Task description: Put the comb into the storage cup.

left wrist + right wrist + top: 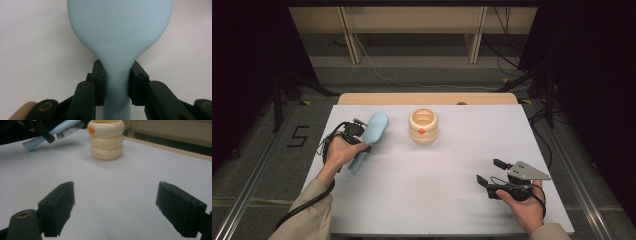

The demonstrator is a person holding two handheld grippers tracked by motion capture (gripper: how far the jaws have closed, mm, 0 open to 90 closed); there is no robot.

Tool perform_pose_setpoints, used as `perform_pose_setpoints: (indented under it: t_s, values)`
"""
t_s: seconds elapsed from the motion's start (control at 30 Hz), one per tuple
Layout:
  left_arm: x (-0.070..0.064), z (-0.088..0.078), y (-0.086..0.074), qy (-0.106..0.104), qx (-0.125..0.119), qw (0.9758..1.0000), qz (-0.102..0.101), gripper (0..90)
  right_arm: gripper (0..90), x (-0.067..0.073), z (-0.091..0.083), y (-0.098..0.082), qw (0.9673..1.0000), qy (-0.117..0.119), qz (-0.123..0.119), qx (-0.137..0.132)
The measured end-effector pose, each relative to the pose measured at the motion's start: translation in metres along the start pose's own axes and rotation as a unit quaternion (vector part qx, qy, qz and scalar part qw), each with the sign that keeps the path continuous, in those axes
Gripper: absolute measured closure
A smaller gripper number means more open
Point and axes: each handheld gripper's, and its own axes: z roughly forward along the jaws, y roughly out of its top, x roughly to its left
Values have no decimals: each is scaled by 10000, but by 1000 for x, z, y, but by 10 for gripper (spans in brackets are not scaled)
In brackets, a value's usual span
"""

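Toward the far left corner of the desk (422, 200), in the high view, the left gripper (353, 131) holds a pale blue brush (371, 136) by its neck, the handle end pointing back toward the person. A cream ringed container (423, 126) with an orange spot stands near the middle of the far edge, well apart from the brush. The right gripper (493, 171) hovers near the near right corner, jaws spread with nothing between them.

Along the left gripper view, both jaws pinch the narrow neck of the brush (120, 37), whose broad back widens away above the white desk (37, 50).

Across the right gripper view, the jaws stand wide apart over bare desk (112, 200). Beyond them the ringed container (106, 139) stands upright, and the brush (62, 128) hangs tilted, bristles down, in the left gripper (41, 130).
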Motion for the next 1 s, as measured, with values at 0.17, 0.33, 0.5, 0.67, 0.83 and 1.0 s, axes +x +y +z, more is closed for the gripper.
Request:
perform_pose_setpoints:
  t_s: [0.17,0.33,0.5,0.67,0.83,1.0]
  values:
    - [-1,-8,-5,9,-236,9997,-15,699,163,0,0,0,10000,-1,-1,-5]
    - [-8,-14,-12,143,-689,9975,1,699,162,0,0,0,10000,-2,1,-1]
    - [-12,-21,-14,162,-928,9955,42,699,162,0,0,0,10000,-1,-6,1]
    - [-15,-25,-18,142,-1165,9930,93,699,162,0,0,0,10000,-1,-21,-10]
    - [-12,-29,-25,132,-1411,9899,15,699,162,0,-1,0,10000,9,-20,-16]
    - [-13,-34,-33,111,-1596,9871,-55,699,162,1,0,0,10000,12,-21,-4]
